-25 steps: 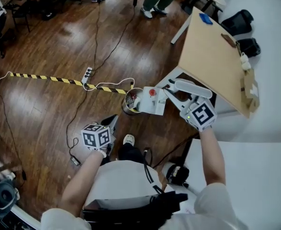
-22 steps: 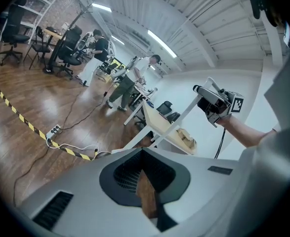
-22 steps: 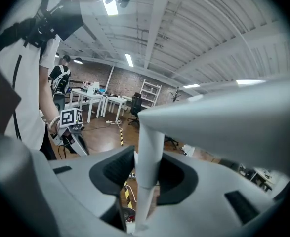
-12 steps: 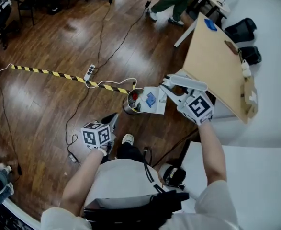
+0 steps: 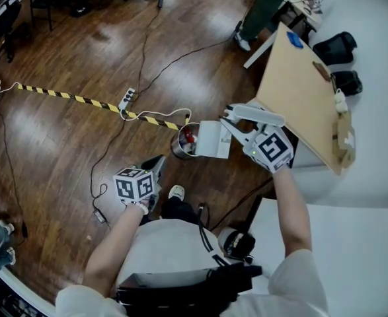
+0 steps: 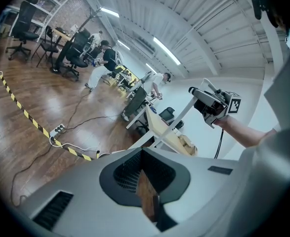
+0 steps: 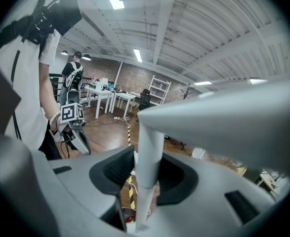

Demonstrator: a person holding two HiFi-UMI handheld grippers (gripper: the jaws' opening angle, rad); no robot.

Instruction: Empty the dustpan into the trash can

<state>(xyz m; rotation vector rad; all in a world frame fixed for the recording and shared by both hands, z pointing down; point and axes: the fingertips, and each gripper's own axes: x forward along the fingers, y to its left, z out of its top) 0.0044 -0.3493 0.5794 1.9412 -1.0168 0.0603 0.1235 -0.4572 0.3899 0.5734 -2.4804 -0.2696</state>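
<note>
Dustpan, tipped over the trash can, handle clamped in the right gripper. Probably light, stiff, slick plastic; best gripped by that handle. Left gripper closed, empty.

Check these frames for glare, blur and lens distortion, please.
Head view: wide-angle warp toward the edges, glare patches on the wood floor. Left gripper view: dark vignette corners, ceiling lights blown out. Right gripper view: the close dustpan handle is soft.
</note>
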